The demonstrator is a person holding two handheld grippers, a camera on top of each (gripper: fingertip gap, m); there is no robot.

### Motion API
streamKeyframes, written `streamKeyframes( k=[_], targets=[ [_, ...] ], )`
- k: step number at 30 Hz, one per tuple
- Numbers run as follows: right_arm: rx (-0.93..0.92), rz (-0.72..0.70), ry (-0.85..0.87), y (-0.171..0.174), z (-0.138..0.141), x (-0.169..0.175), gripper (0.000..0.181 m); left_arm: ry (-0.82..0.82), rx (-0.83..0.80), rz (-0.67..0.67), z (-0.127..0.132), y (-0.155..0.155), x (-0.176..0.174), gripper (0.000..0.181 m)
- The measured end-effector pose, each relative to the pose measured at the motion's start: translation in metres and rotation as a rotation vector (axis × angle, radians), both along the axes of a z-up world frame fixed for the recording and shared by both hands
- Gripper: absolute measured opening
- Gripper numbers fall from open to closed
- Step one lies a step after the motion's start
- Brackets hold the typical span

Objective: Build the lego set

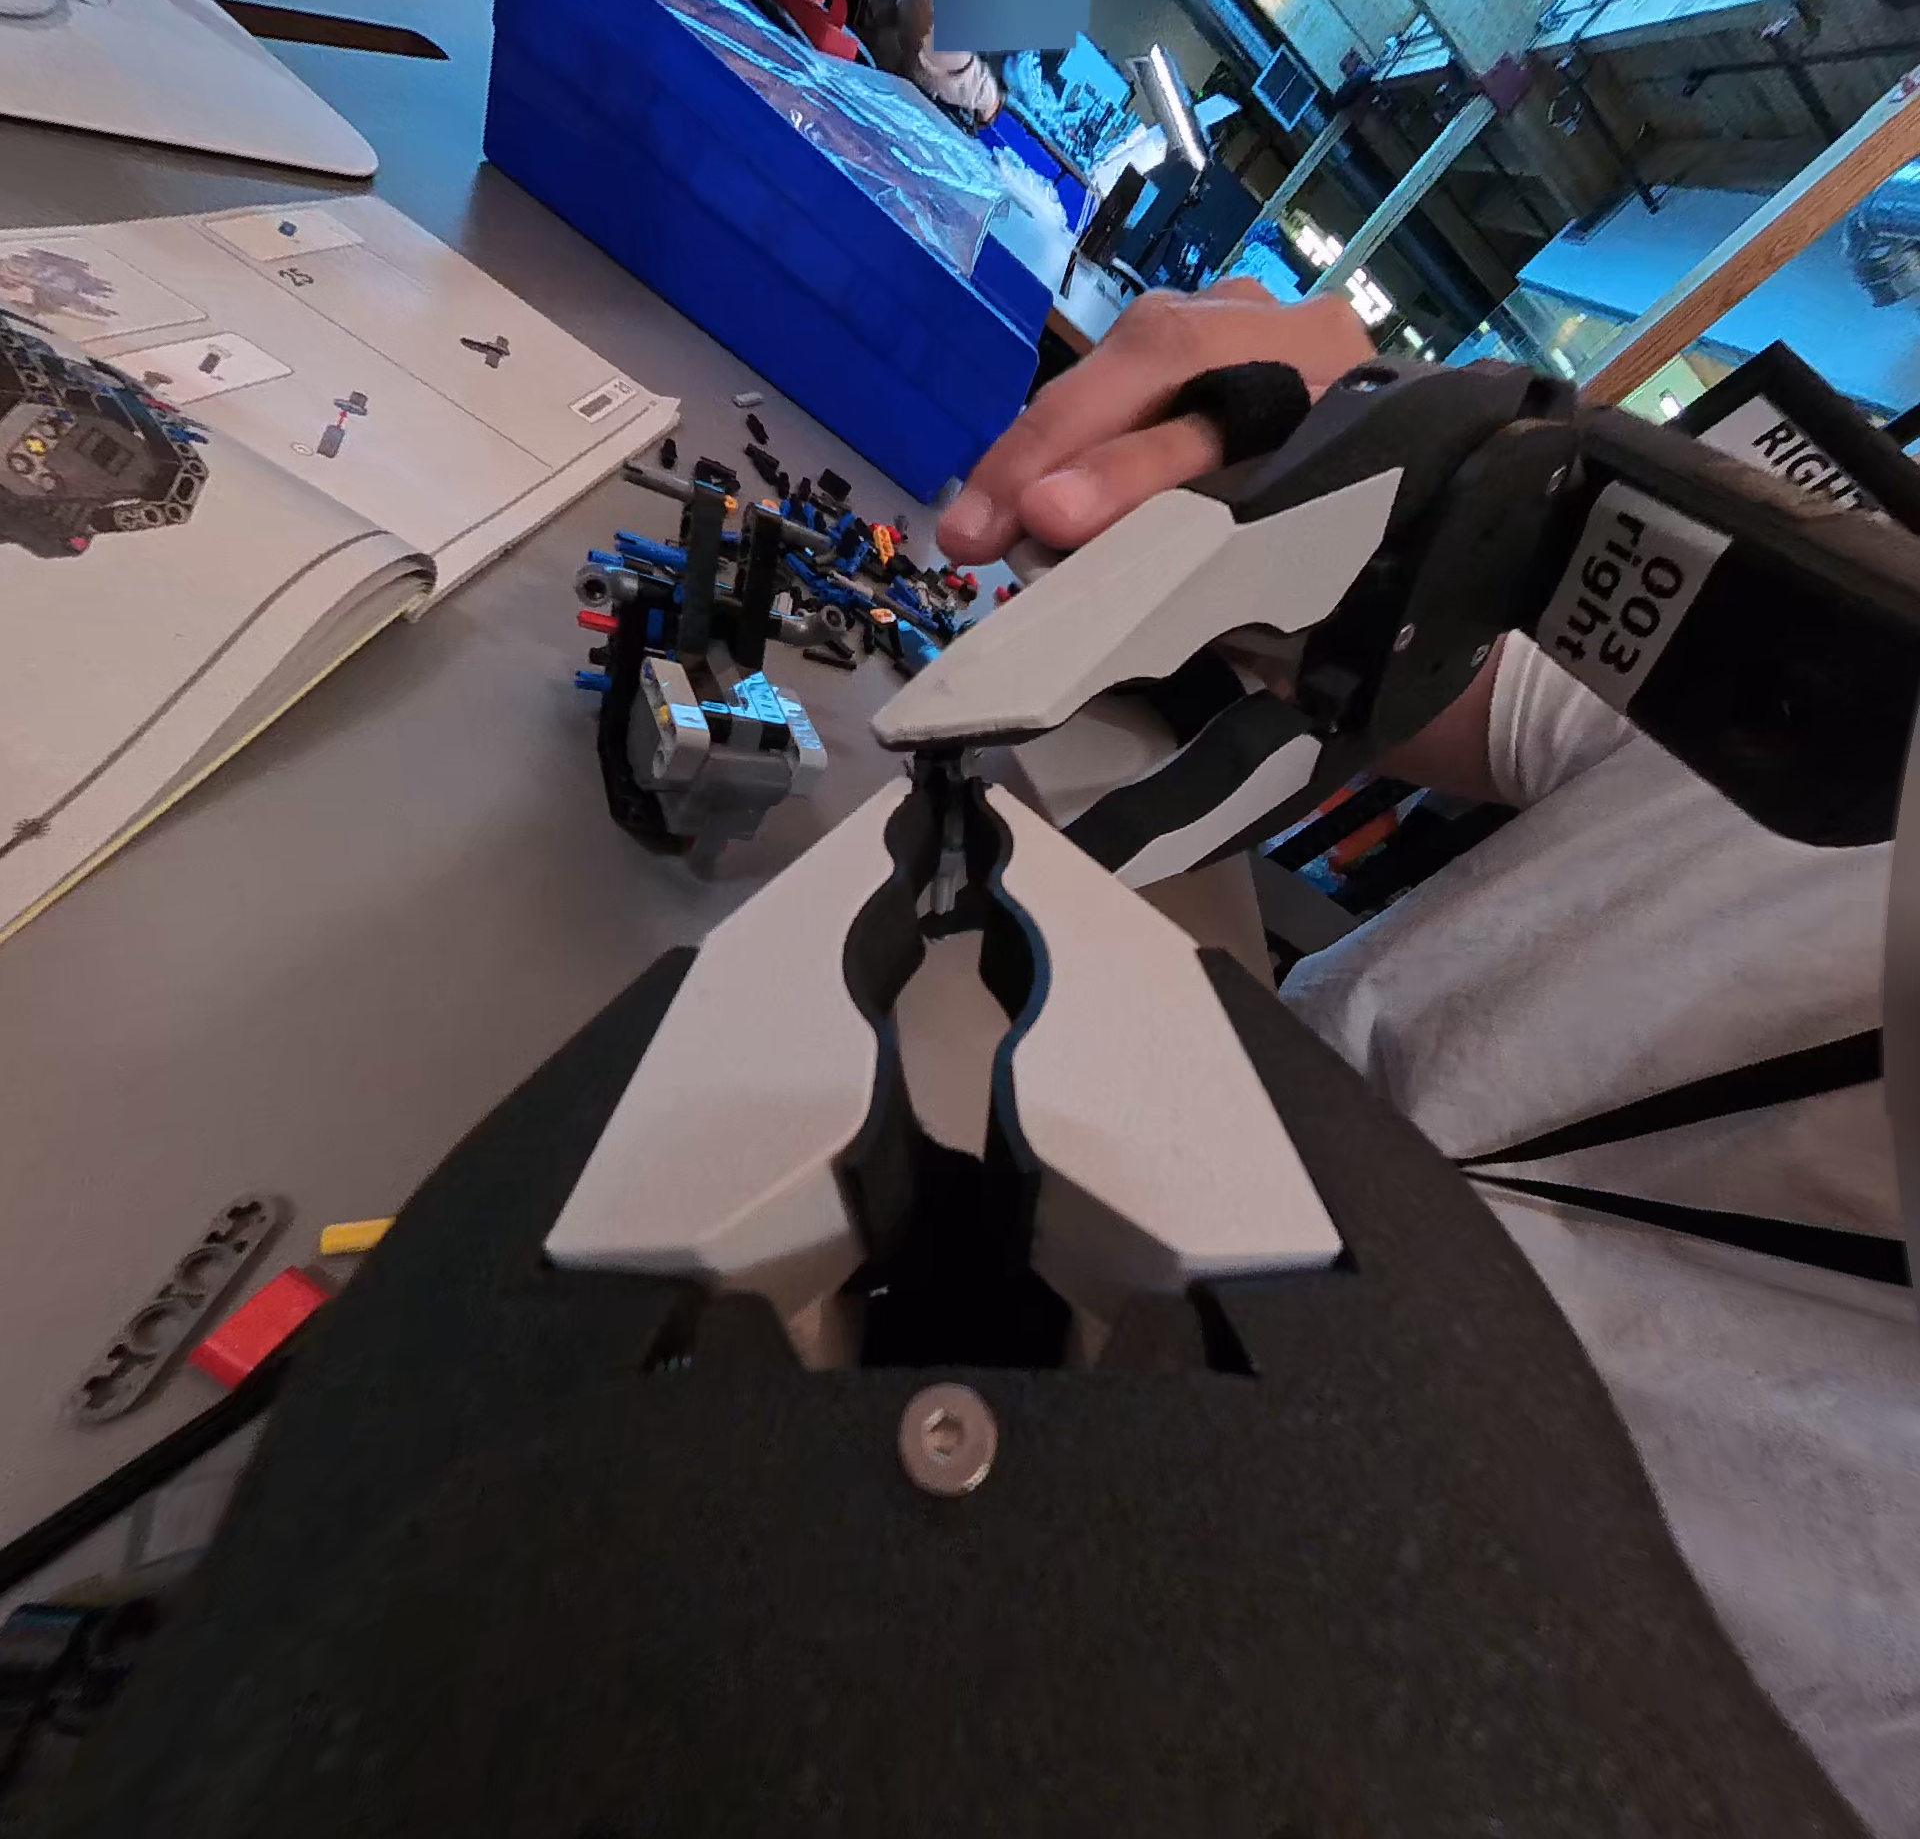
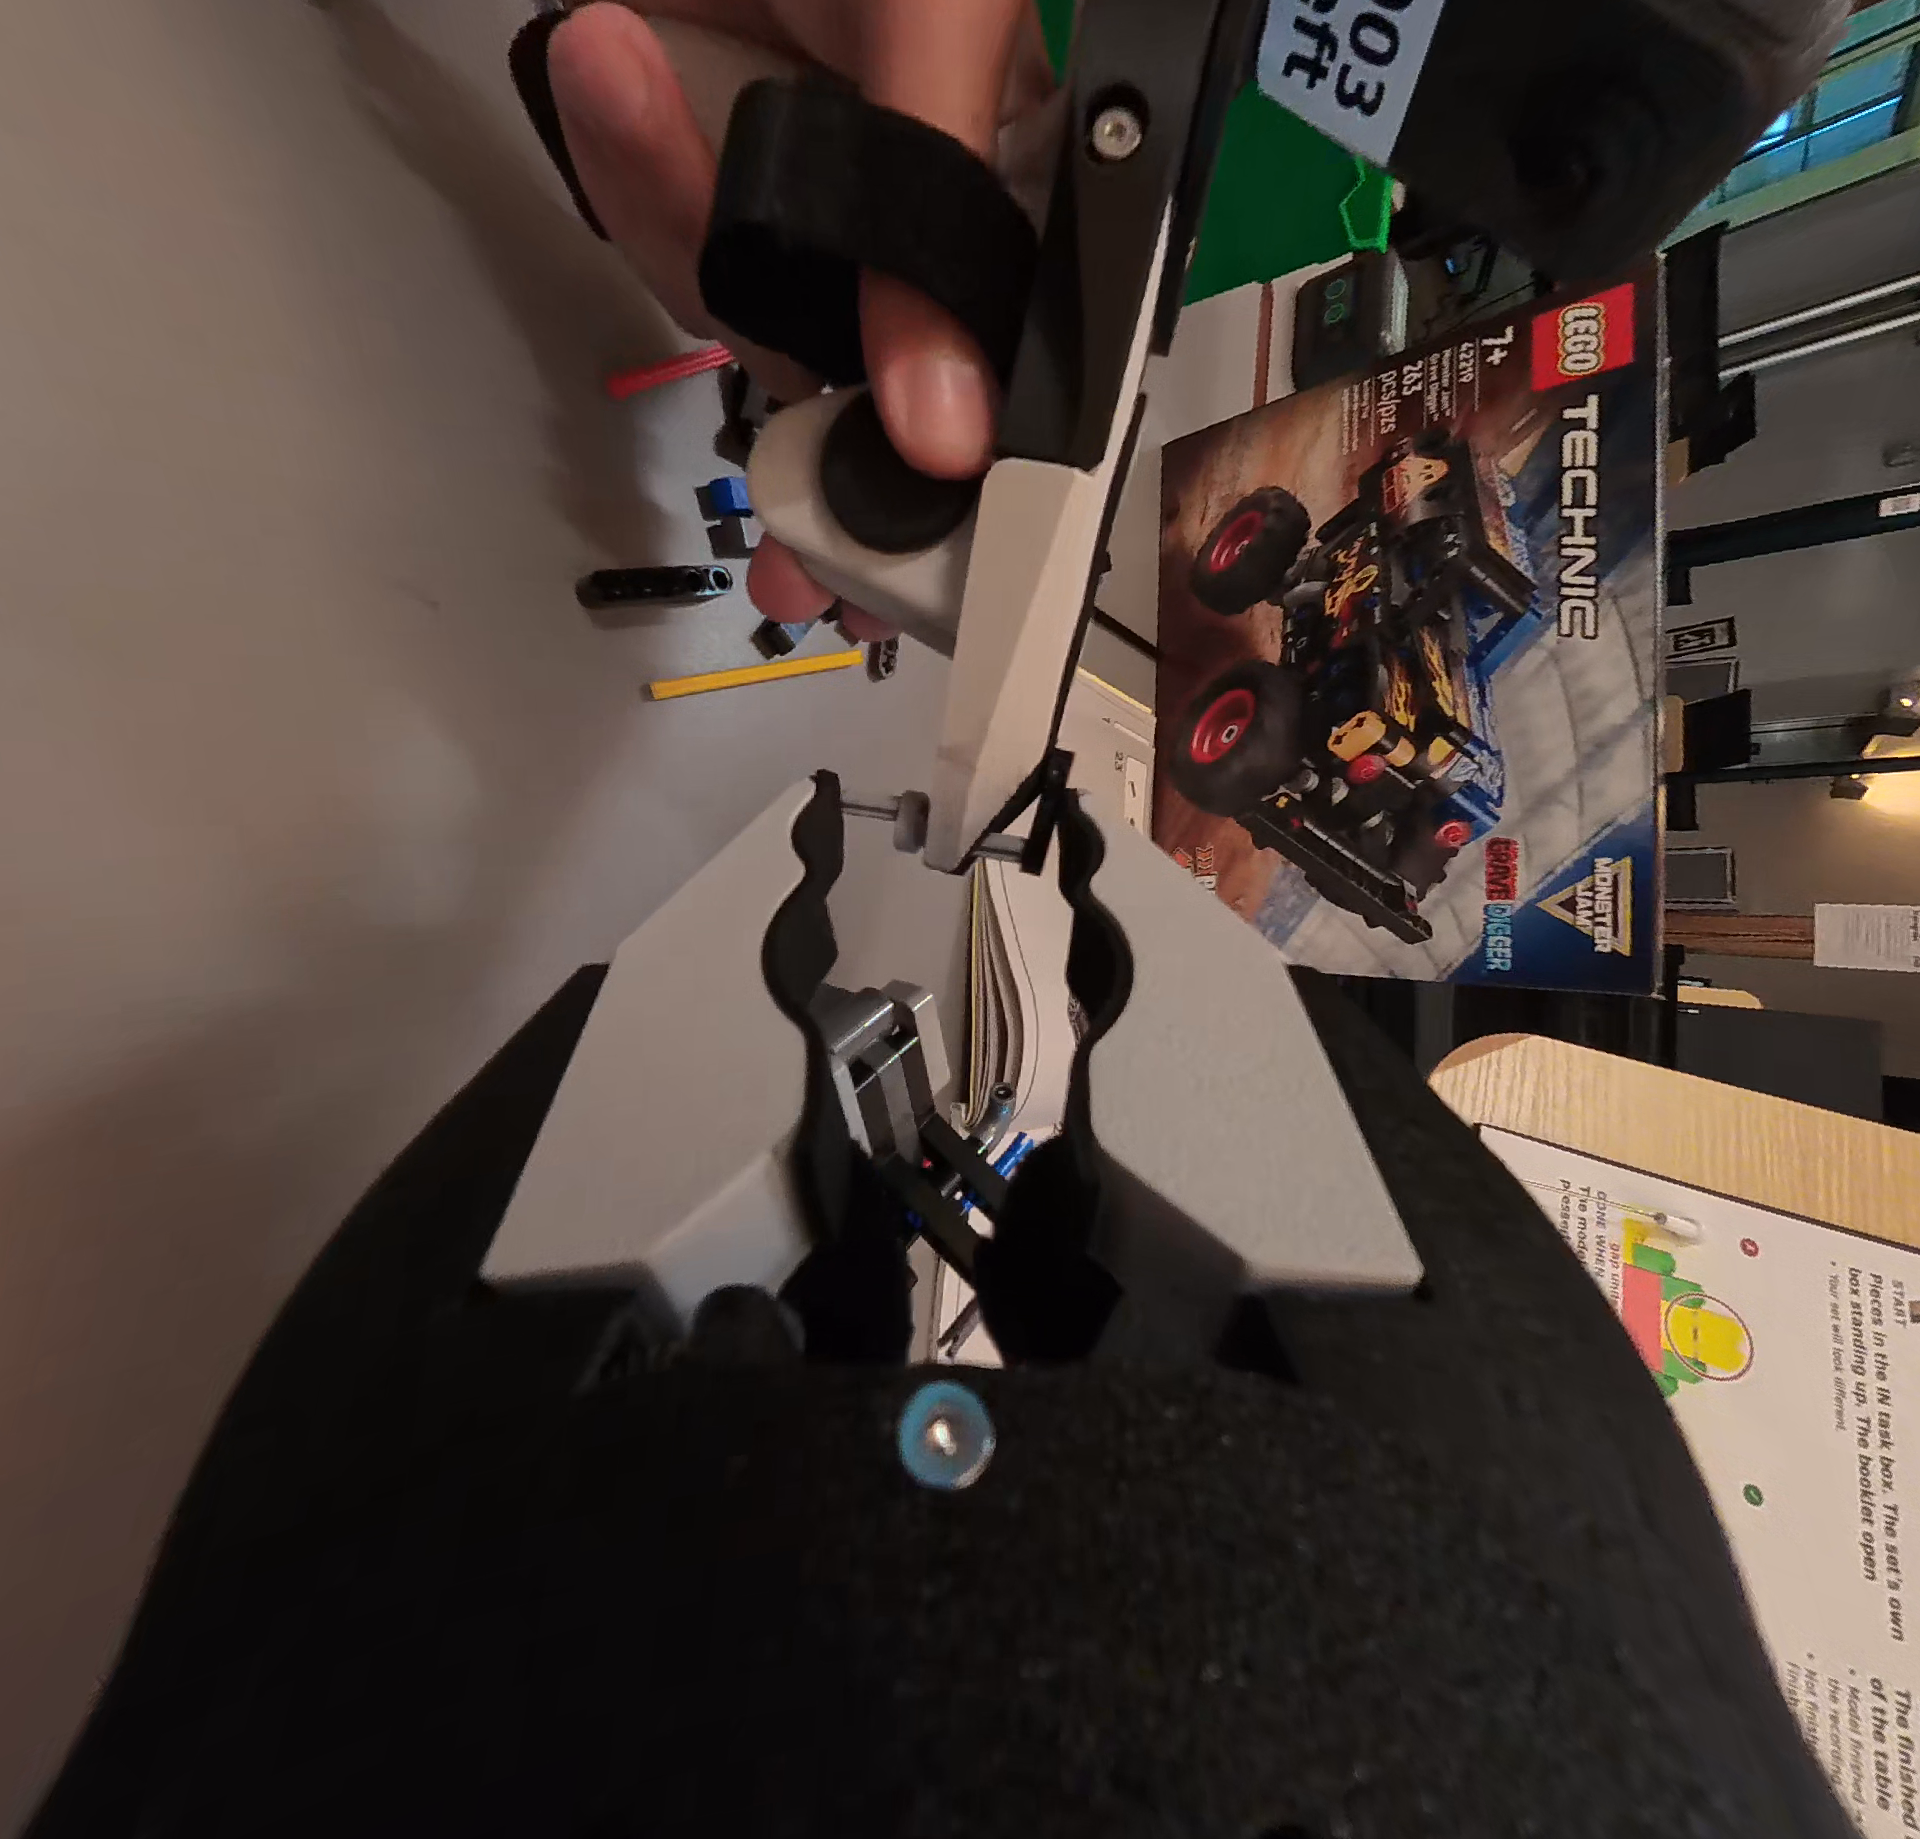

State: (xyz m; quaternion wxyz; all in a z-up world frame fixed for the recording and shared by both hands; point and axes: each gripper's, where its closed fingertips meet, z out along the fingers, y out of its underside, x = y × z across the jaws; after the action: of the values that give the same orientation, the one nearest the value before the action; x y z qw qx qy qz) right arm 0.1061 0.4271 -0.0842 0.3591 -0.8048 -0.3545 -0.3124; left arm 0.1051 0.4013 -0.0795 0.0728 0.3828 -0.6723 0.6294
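Observation:
A small grey axle piece with a grey bush (image 2: 906, 819) is held in the air between both grippers. My left gripper (image 1: 948, 802) is shut on it; the piece (image 1: 950, 854) shows between its pads. My right gripper (image 2: 940, 813) spans the piece end to end, a fingertip on each end. It comes in from the right in the left wrist view (image 1: 961, 755). The left gripper (image 2: 987, 839) comes down from above in the right wrist view. The partly built black, grey and blue model (image 1: 707, 719) stands on the table beyond the grippers and shows between my right fingers (image 2: 883, 1072).
A pile of small loose pieces (image 1: 842, 563) lies behind the model. The open instruction booklet (image 1: 312, 459) and a blue bin (image 1: 748, 231) are on the left. A grey beam (image 1: 177, 1311) and a red piece (image 1: 260, 1322) lie near. The set's box (image 2: 1455, 646) stands behind. Only a small space, under 4 cm, lies between the two pairs of fingers.

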Motion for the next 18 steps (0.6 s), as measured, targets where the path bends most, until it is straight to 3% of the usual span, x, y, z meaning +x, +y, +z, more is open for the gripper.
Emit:
streamKeyframes(
  k=[8, 12, 18],
  targets=[
    [0.095, 0.041, 0.051, 0.001, 0.008, -0.003, 0.038, 0.038, -0.124, -0.036, 0.009, -0.001, -0.003, 0.002],
    [0.229, 0.059, 0.055, 0.005, 0.026, -0.005, 0.038, 0.026, -0.253, -0.057, 0.025, 0.001, -0.004, 0.002],
    [0.267, 0.036, 0.029, 0.009, 0.030, -0.002, 0.039, 0.007, -0.264, -0.032, 0.029, 0.006, 0.000, 0.002]
  ],
)
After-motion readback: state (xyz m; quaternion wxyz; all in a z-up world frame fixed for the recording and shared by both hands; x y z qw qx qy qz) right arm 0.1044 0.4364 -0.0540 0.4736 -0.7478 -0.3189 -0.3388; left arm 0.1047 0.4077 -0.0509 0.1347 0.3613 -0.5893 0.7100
